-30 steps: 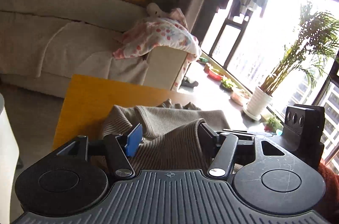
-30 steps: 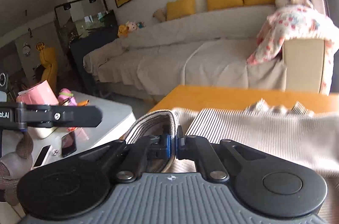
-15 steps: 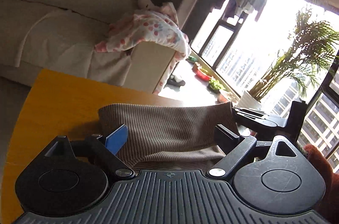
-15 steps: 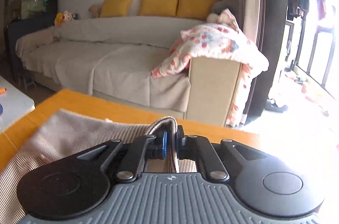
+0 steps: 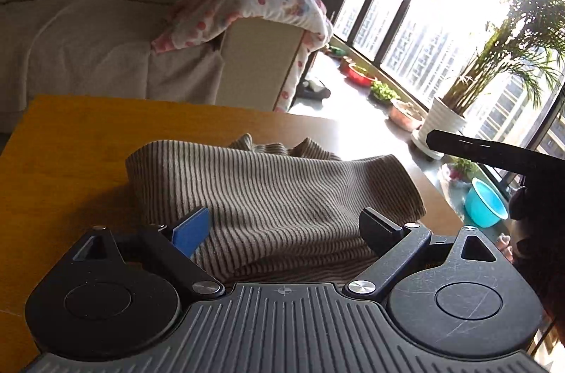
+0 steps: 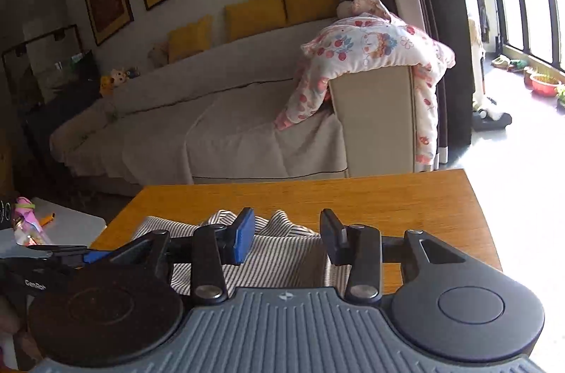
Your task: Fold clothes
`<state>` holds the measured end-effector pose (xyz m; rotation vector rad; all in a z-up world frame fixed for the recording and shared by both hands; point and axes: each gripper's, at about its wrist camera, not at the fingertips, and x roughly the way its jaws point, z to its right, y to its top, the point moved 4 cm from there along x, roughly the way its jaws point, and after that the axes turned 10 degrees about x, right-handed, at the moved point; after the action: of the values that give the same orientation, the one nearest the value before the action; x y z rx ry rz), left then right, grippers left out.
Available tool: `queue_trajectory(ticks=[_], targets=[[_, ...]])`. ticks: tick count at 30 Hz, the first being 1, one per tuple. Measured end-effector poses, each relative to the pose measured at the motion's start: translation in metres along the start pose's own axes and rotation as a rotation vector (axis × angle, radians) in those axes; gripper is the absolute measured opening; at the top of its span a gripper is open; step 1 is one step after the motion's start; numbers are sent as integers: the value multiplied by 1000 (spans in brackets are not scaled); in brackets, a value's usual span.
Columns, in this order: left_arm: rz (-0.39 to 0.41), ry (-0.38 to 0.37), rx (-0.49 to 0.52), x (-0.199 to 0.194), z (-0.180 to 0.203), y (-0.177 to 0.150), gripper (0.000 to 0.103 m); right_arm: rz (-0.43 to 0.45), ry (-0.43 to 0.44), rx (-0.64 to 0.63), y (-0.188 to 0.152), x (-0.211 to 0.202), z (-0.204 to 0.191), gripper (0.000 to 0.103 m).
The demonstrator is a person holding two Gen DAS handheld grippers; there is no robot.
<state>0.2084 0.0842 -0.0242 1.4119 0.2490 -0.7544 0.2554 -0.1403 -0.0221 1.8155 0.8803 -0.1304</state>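
ribbed brown-and-cream knit garment [image 5: 282, 196] lies folded on the wooden tabletop [image 5: 70, 143], layers stacked, a few loose ruffles bunched at its far edge. left claw [image 5: 287, 226]: jaws opening, wide apart, cloth beneath them but not pinched. right claw [image 6: 287, 237]: jaws opening, nothing pressed between the pads, fabric just below. risk: a pad may snag the knit as either claw withdraws, dragging the top layer and undoing the fold. risk: the thick fold may spring up once unweighted.
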Motion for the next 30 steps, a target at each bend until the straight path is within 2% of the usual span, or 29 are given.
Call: queue_trajectory(ticks=[2, 5, 7, 10, 11, 13, 15, 16, 17, 19, 23, 27, 30], targets=[[-12, 6, 13, 2, 2, -1, 96, -41, -42, -25, -15, 17, -1, 41], [-25, 6, 24, 1, 2, -3, 96, -84, -178, -67, -38, 40, 11, 40], [-27, -2, 27, 0, 2, -4, 97, -16, -241, -124, -42, 34, 7, 41], [-26, 1, 50, 0, 5, -7, 98, 112, -321, -218, -43, 18, -2, 63], [-25, 3, 55, 0, 6, -7, 98, 130, -335, -228, -42, 15, -2, 64], [-23, 4, 64, 1, 8, -8, 98, 94, -340, -202, -42, 18, 5, 64], [-17, -4, 56, 0, 8, -8, 98, 31, -310, -164, -44, 24, 12, 43], [-14, -8, 51, -1, 7, -8, 98, 13, -294, -153, -46, 25, 13, 16], [-10, -13, 46, -2, 7, -8, 98, 17, -289, -149, -46, 23, 12, 11], [2, -20, 36, -7, 7, -5, 98, 40, -288, -144, -45, 19, 9, 5], [59, -42, 22, -16, 1, 8, 98, 61, -266, -159, -37, 7, 1, 4], [92, -82, -33, -15, -8, 18, 99, 57, -279, -186, -37, 4, 3, 4], [68, -110, -77, -4, -13, 14, 99, 36, -294, -184, -41, 8, 11, 4]])
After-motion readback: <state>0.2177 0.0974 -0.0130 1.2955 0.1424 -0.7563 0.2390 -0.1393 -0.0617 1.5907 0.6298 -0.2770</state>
